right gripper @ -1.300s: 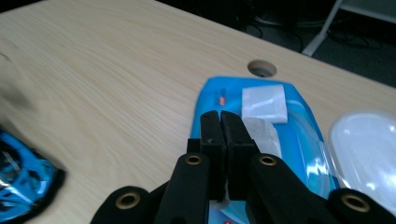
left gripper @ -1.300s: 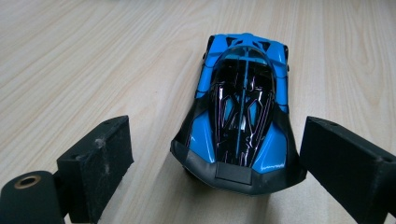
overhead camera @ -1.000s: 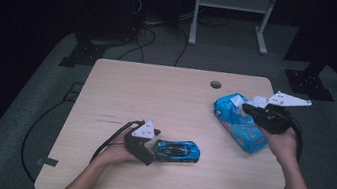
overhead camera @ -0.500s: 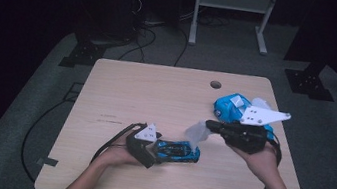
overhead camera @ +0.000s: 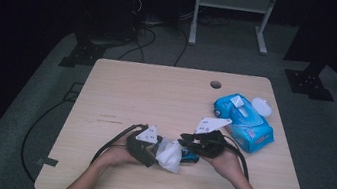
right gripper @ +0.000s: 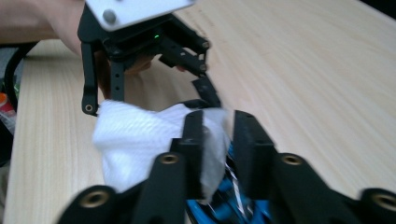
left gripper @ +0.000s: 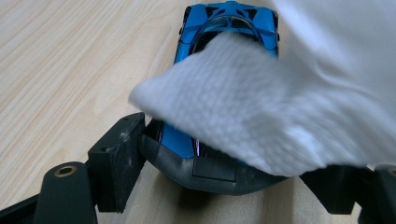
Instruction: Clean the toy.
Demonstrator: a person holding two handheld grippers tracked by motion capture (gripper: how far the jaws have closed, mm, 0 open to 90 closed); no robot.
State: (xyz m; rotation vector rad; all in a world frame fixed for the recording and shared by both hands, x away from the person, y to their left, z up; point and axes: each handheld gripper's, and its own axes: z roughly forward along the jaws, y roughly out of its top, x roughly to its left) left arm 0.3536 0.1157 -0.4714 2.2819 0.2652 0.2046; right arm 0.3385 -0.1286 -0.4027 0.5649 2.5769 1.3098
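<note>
Blue toy car (left gripper: pixel 219 28): on the wooden table (overhead camera: pixel 156 97) near its front edge, rear end clamped between the jaws of the left gripper (overhead camera: pixel 144 147). White wet wipe (overhead camera: pixel 169 154): draped over the car, pinched in the nearly closed jaws of the right gripper (overhead camera: pixel 189 140). Blue wipe packet (overhead camera: pixel 244 118): lid open, at the table's right side, apart from both grippers.

No readable text
The blue wipes pack (overhead camera: pixel 246 120), right of centre in the high view, carries printing too small and blurred to read
</note>
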